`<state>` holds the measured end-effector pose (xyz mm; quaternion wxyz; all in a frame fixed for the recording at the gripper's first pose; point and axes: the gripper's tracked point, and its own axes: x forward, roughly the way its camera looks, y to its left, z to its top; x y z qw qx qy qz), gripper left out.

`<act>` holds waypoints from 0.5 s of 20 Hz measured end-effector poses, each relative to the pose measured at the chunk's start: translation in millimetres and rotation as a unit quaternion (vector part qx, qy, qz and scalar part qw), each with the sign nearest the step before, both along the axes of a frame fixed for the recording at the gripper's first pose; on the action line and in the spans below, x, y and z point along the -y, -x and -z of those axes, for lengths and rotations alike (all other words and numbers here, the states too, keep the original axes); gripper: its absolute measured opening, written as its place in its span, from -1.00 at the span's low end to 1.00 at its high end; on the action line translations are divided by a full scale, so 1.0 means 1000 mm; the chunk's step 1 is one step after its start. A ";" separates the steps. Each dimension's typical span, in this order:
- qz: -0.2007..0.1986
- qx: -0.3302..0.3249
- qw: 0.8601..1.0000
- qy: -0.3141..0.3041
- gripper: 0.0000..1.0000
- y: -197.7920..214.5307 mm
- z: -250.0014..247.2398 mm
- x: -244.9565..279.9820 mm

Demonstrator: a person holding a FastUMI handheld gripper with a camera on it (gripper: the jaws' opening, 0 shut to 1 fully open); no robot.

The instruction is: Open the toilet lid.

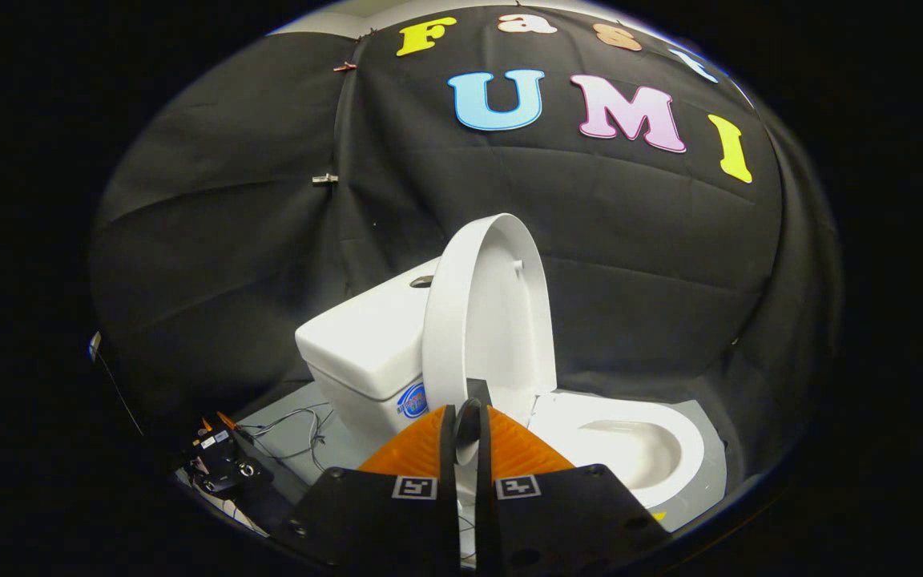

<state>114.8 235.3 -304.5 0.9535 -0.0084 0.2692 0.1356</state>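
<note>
The glossy white plastic toilet lid [489,312] stands raised near upright against the white ceramic tank [365,344], while the gripper [468,421], jaws nearly clenched and holding nothing, sits just before its lower edge.

The lid [493,312] stands upright just ahead of the tongs [467,417], whose fingers are drawn close with a narrow gap between them; whether they touch its lower edge cannot be told. It blocks the way straight forward. Behind the lid the tank [365,340] closes that side. Beside the lid, the seat and bowl [630,449] lie open from above, with free room over them up to the black cloth wall [654,240]. Near the tank, loose cables [297,429] and a small dark device [225,469] clutter the grey floor [702,425].
</note>
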 end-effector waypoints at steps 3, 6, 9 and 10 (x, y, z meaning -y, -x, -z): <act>-0.003 0.002 1.000 0.005 -0.76 0.000 0.001 -0.004; 0.003 -0.002 1.000 -0.002 -0.76 -0.001 0.002 -0.001; -0.002 -0.018 1.000 -0.012 -0.62 0.005 0.000 0.000; -0.003 -0.021 1.000 -0.021 -0.60 0.005 -0.001 0.000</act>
